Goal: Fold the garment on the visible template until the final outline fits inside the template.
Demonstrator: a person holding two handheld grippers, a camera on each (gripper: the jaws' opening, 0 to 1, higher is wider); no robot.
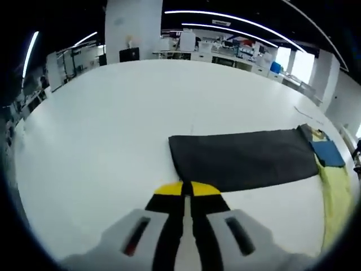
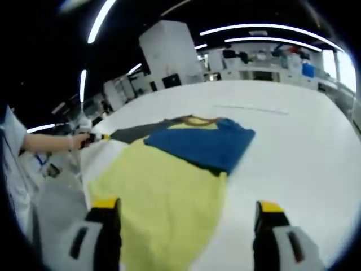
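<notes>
A yellow garment (image 2: 163, 197) with a blue upper part (image 2: 203, 141) and a brownish collar (image 2: 197, 119) lies spread on the white table. A dark grey rectangular template (image 1: 242, 158) lies flat, its right end meeting the garment (image 1: 333, 186); in the right gripper view the template (image 2: 132, 133) sticks out from under the blue part. My left gripper (image 1: 187, 189) is shut, empty, just short of the template's near edge. My right gripper (image 2: 186, 212) is open, its jaws wide apart over the yellow cloth's near end, holding nothing.
The white table (image 1: 113, 124) is broad, and its far edge borders a room with desks and shelves (image 1: 225, 48). A person's arm (image 2: 48, 142) reaches in from the left, holding the left gripper (image 2: 97, 138). A pale thin strip (image 2: 248, 108) lies on the far tabletop.
</notes>
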